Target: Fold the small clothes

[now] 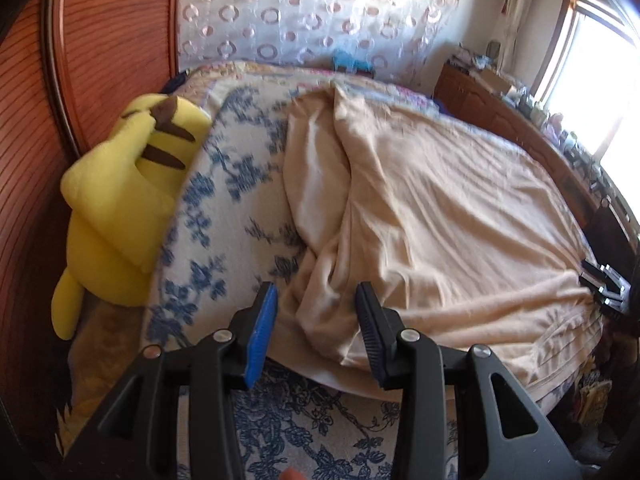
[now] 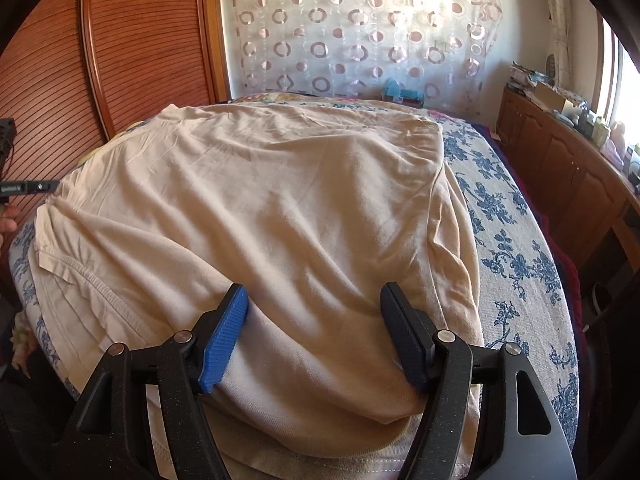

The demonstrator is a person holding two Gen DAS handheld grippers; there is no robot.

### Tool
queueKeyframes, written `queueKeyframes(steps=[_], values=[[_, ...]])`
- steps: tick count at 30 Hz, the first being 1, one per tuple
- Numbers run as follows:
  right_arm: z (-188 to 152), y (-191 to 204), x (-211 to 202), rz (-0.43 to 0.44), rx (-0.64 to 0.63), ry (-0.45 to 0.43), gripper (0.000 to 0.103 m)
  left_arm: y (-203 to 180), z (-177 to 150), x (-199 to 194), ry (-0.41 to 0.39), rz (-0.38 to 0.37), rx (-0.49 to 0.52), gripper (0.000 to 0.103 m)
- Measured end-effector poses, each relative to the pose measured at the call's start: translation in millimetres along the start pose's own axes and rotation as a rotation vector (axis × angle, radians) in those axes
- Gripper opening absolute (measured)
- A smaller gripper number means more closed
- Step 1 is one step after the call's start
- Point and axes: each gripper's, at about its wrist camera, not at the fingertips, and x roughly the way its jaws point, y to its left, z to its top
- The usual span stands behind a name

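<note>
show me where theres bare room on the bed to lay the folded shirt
The blue-flowered bedspread is free right of the beige shirt, up to the wooden cabinets. A narrower flowered strip lies between the shirt and the yellow plush toy. The shirt covers the middle of the bed, and the cabinet top is cluttered.
</note>
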Motion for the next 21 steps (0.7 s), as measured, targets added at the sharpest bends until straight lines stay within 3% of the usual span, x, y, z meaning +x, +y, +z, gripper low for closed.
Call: queueKeyframes(steps=[7,16,21], values=[[0.1,0.5,0.2,0.000,0.000,0.000,0.070,-17.8,-8.2,-0.1,-0.005,0.087,0.092,0.040],[-0.1,0.4,0.3,0.000,0.001,-0.001,0.070,-16.5,-8.7,-2.5,0.005,0.087,0.084,0.041],[-0.7,0.1,0.1,-0.001,0.000,-0.001,0.070,-12.9,-4.4,0.9,0.007,0.081,0.111,0.047]])
